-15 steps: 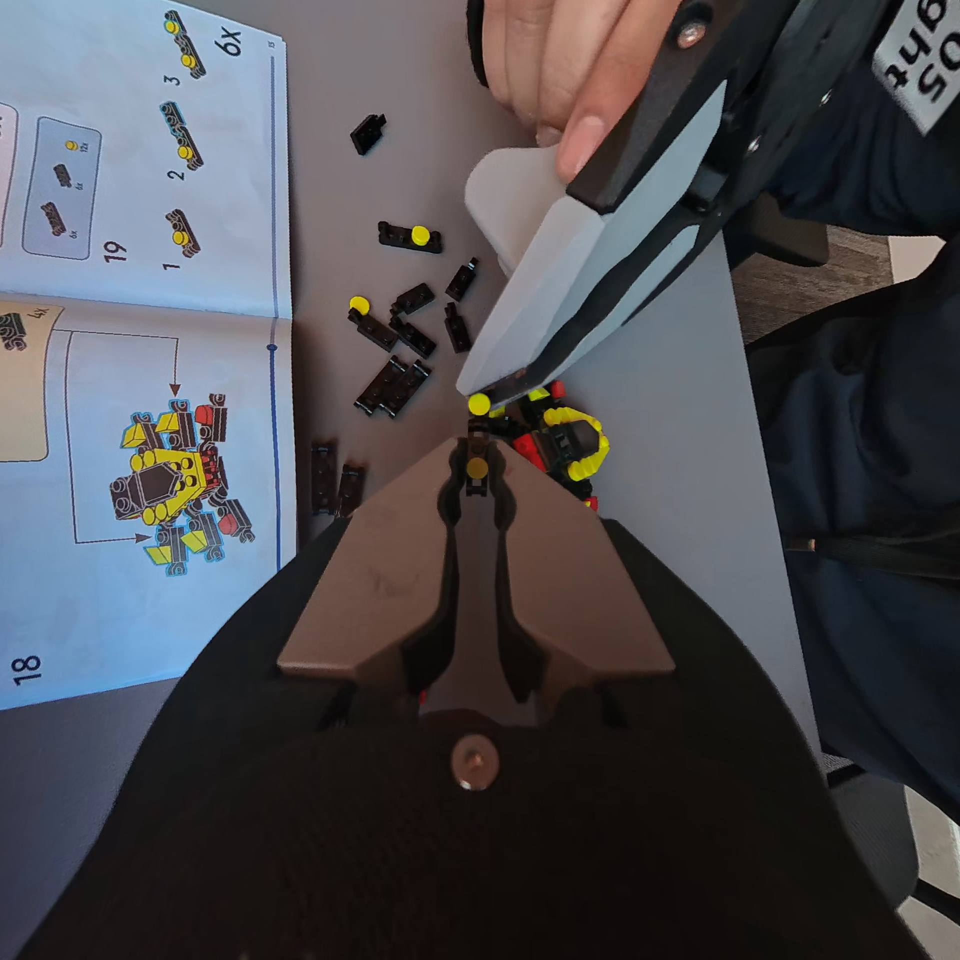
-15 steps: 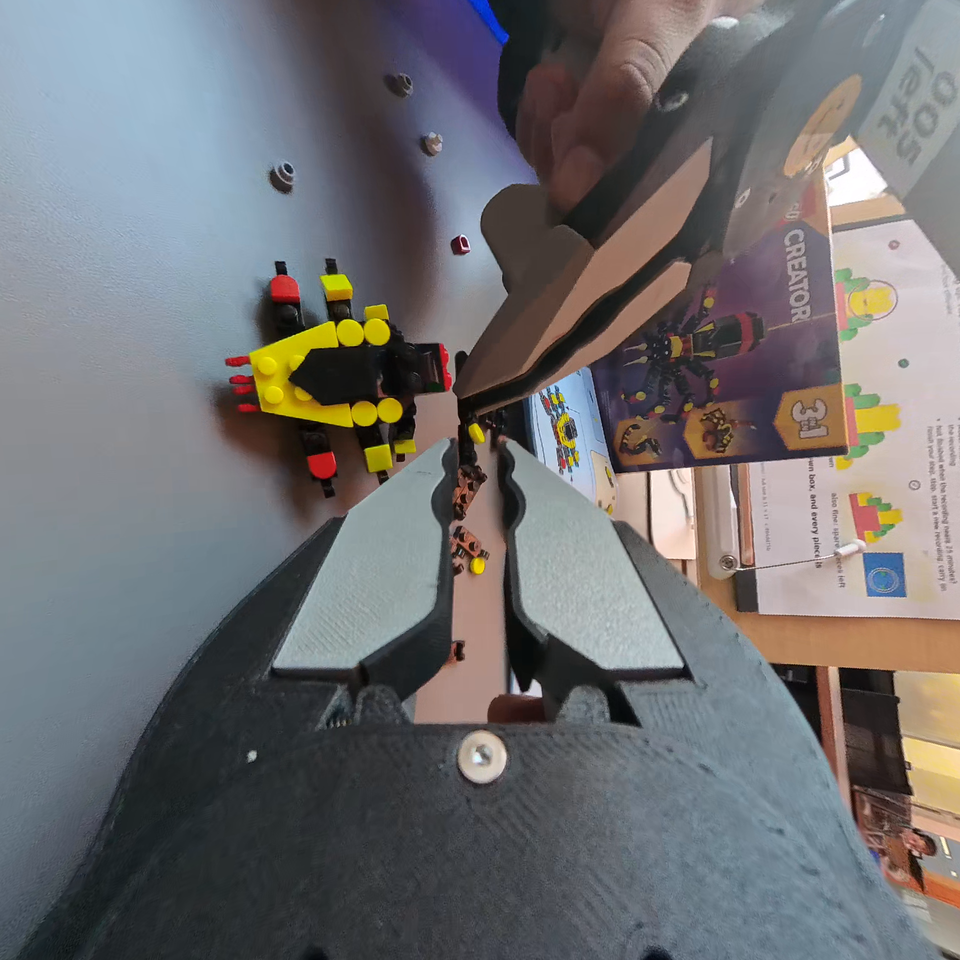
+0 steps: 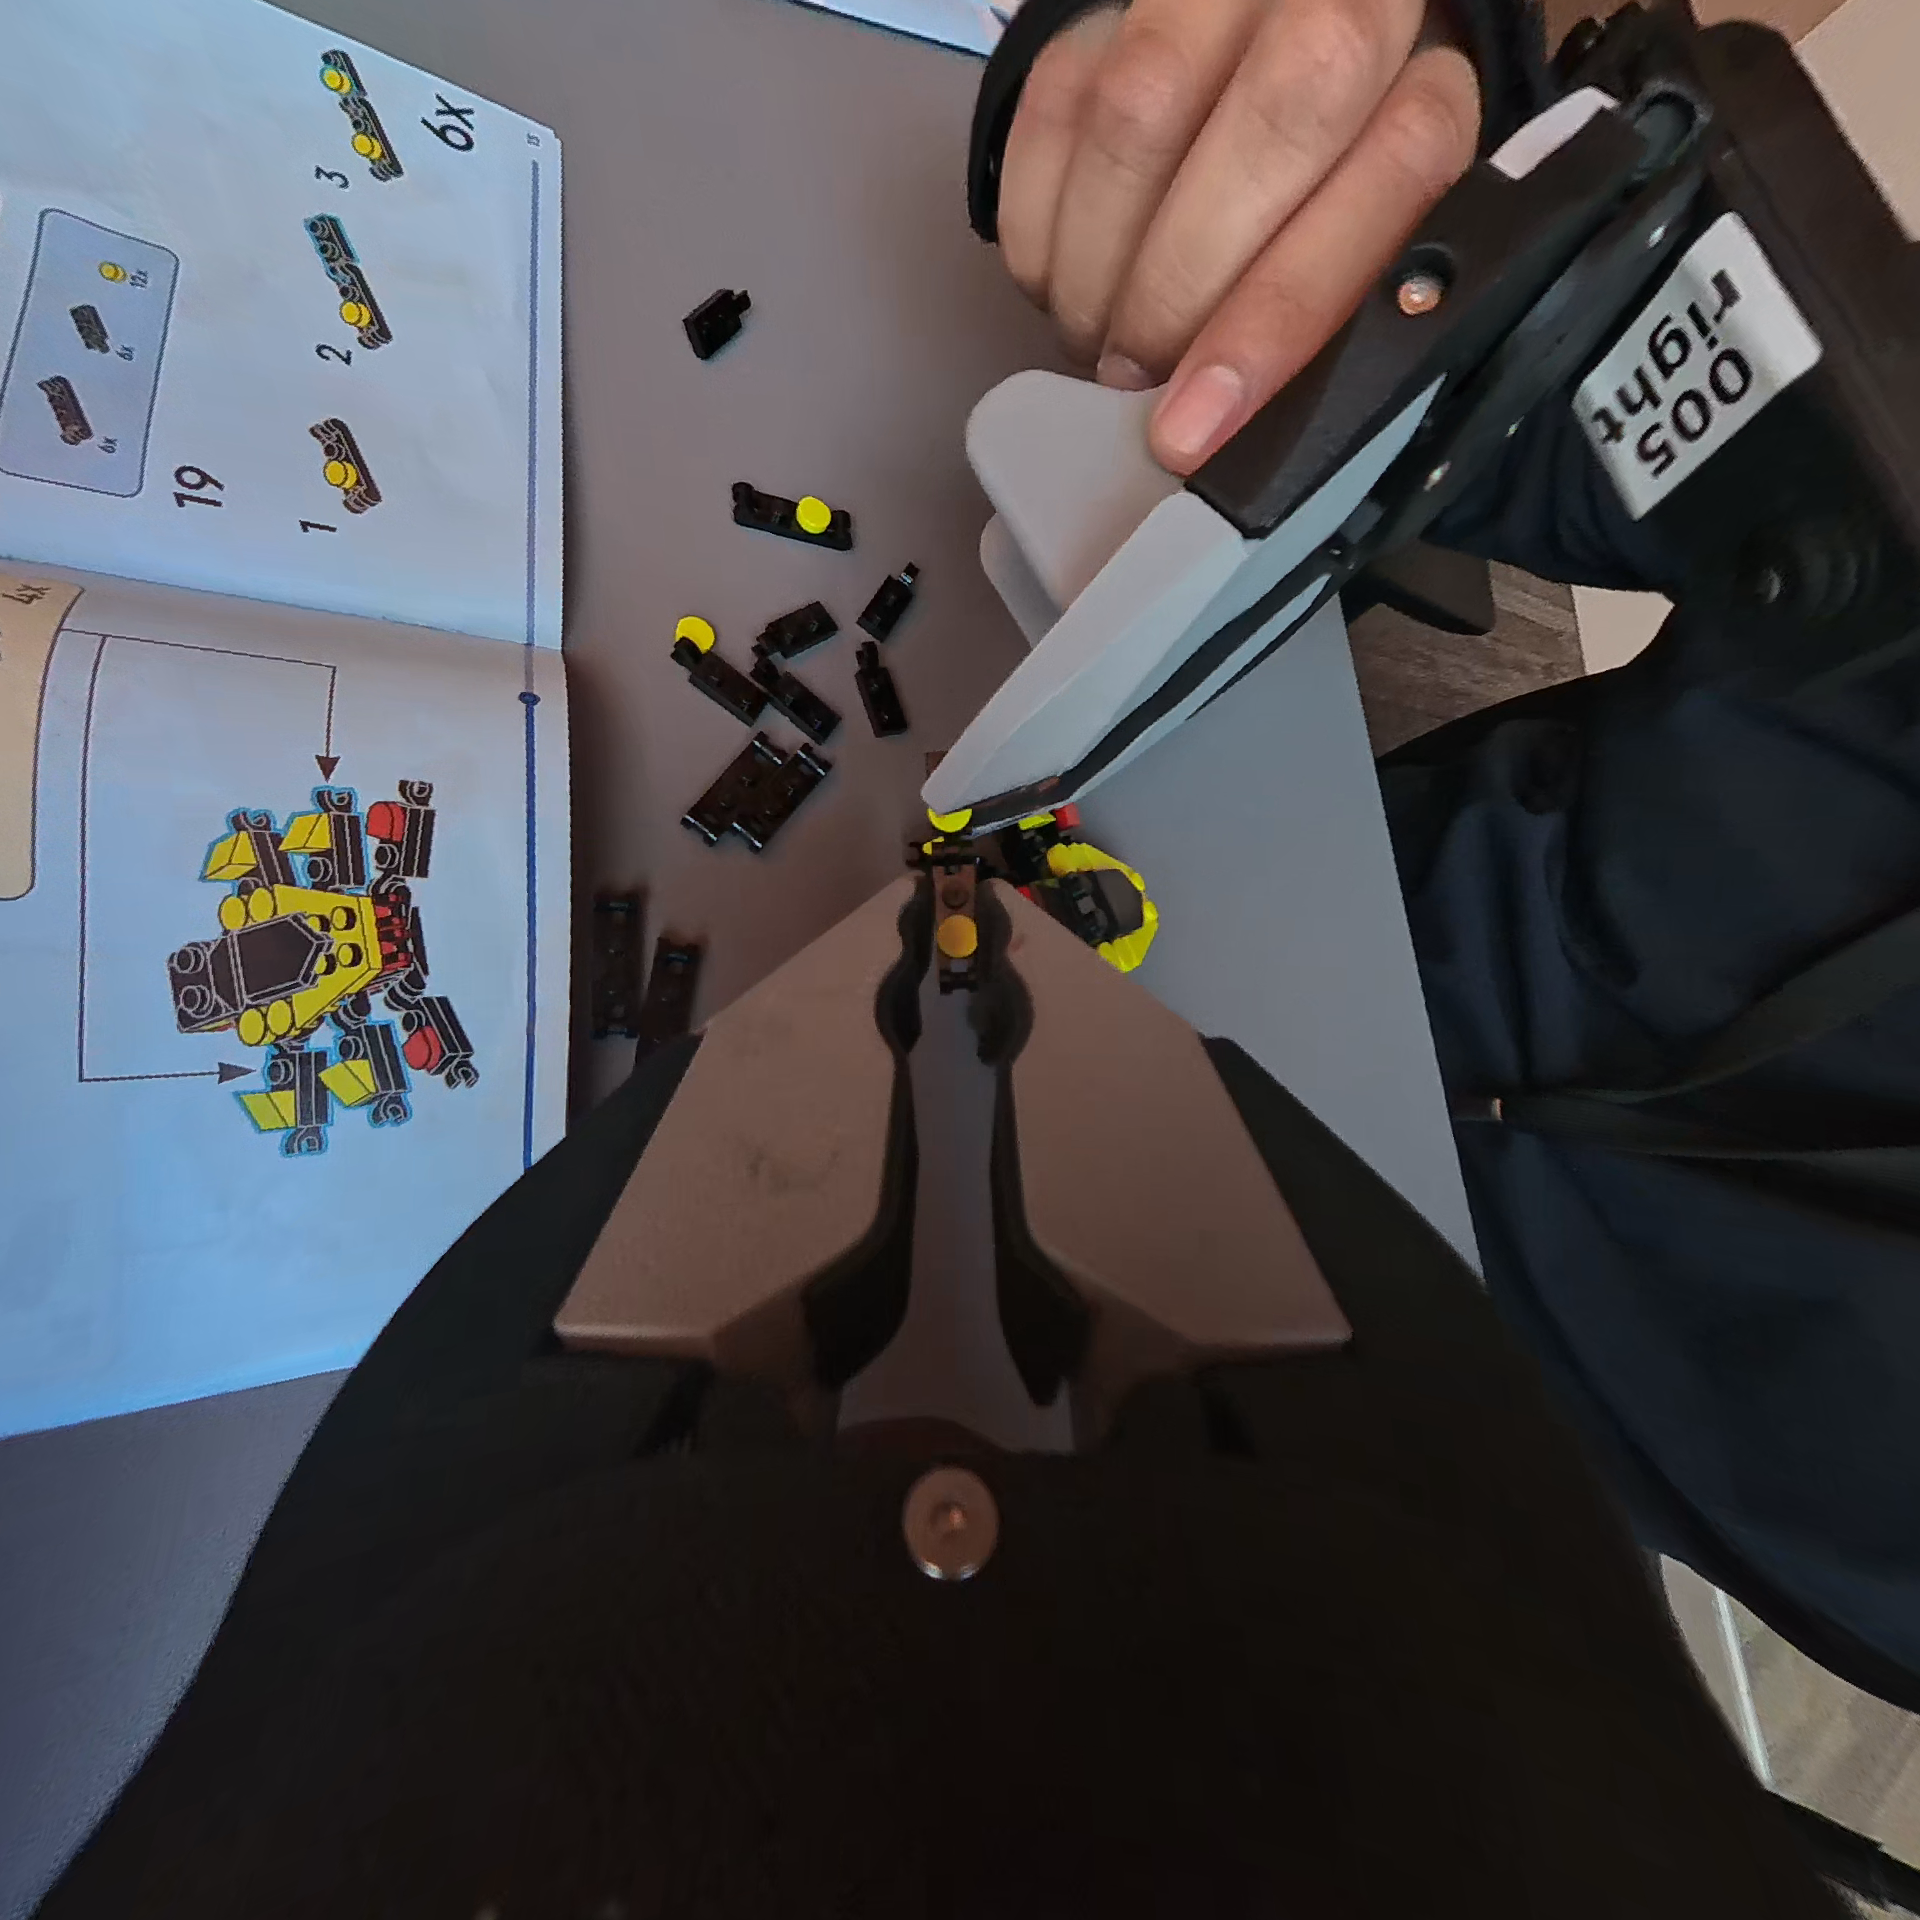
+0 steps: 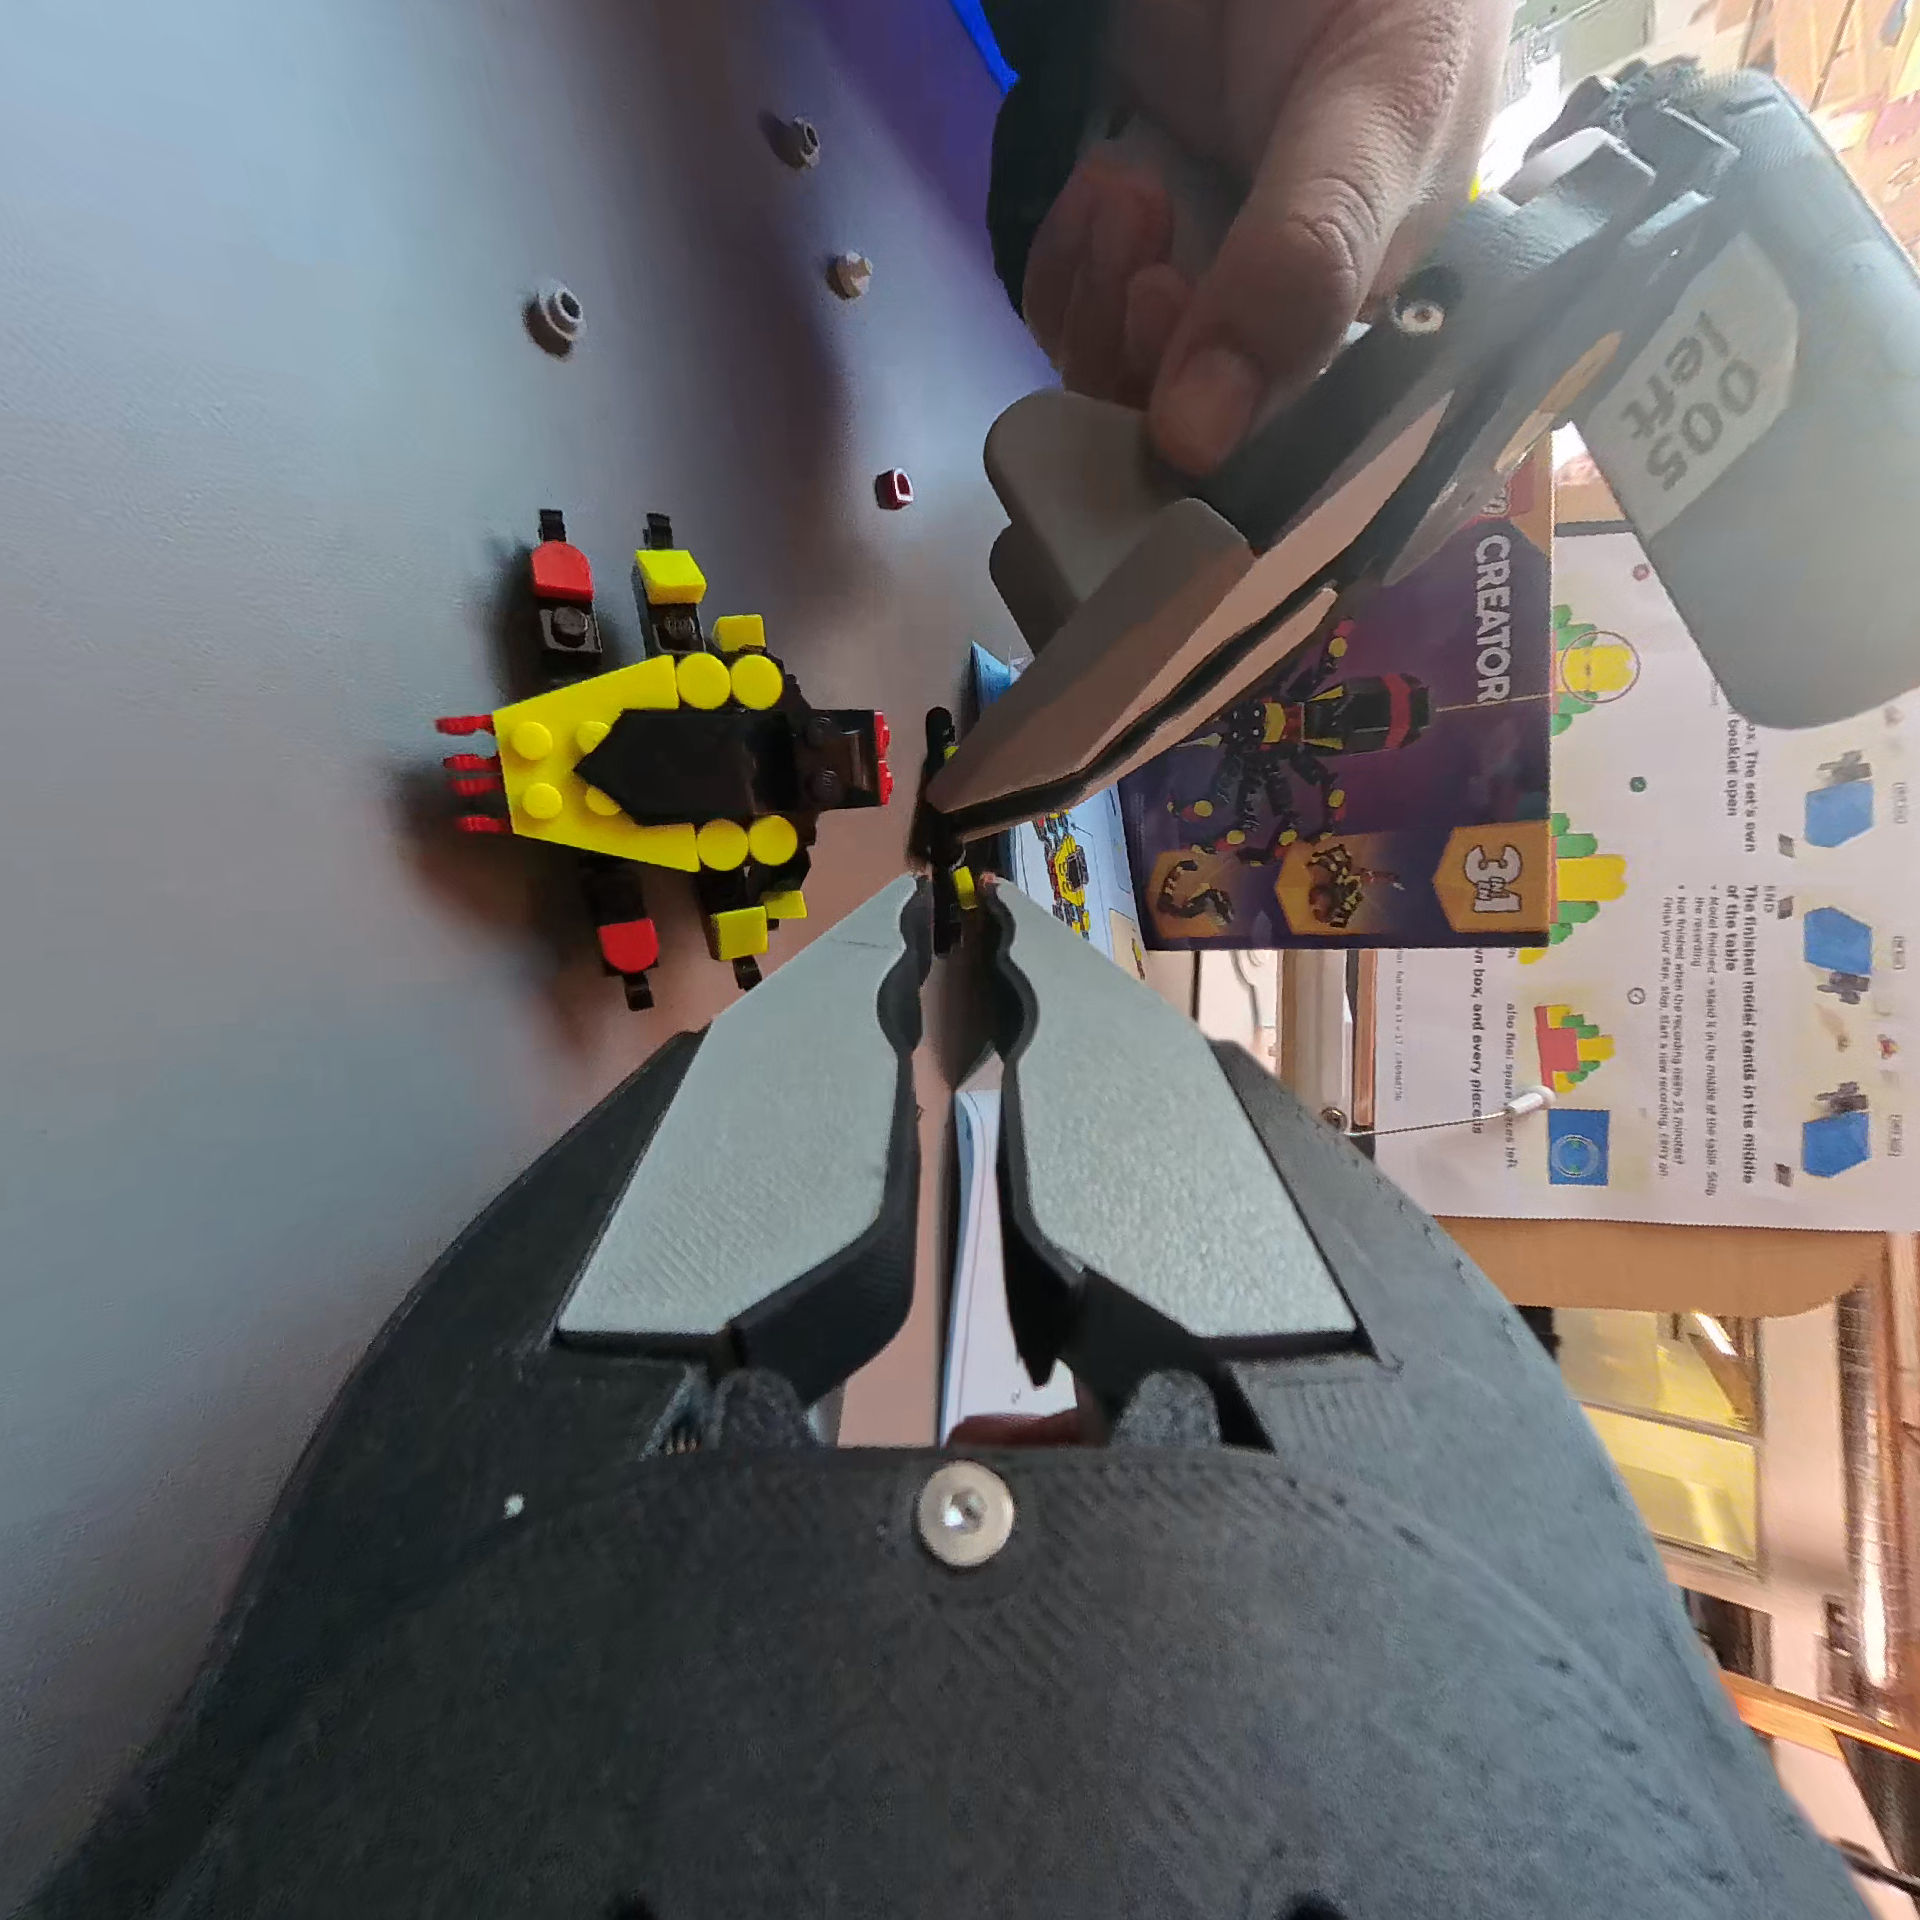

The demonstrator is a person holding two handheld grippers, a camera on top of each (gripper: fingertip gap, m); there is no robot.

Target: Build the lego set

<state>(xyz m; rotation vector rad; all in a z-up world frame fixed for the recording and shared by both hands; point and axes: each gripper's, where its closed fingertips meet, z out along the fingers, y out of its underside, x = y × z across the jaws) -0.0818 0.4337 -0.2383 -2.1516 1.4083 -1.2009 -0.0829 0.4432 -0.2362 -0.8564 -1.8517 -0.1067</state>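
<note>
Lego leg piece point(image 3: 954, 928) pinched in left jaws, right jaws nipping its far end

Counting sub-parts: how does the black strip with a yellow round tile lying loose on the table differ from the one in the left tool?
The loose black strip with a yellow round tile lies flat on the grey table, untouched; the held black strip is clamped in the left tool. The loose one lies crosswise in the left wrist view; the held one points along the tool. Both carry one yellow tile.
</note>
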